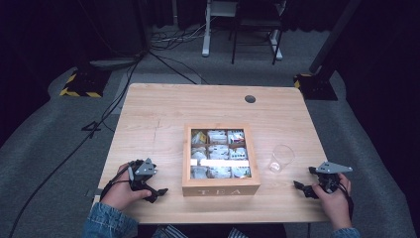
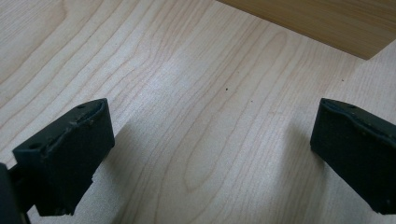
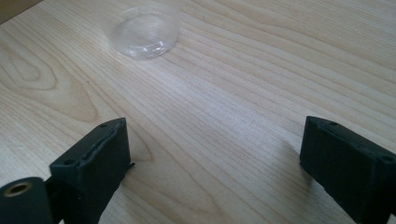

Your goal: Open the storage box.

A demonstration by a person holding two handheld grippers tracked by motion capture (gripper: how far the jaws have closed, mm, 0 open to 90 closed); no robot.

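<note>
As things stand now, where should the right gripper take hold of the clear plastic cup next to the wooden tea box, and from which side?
Grip the clear plastic cup across its round wall near mid-height, coming in level from its right, where the right gripper already waits with jaws open. The cup stands upright, apart from the wooden tea box, with bare wooden table around it. Its thin wall probably flexes, so close gently.

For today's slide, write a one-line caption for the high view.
Tea box at table centre, glass beside it, open left hand-held gripper and right hand-held gripper on either side.
</note>
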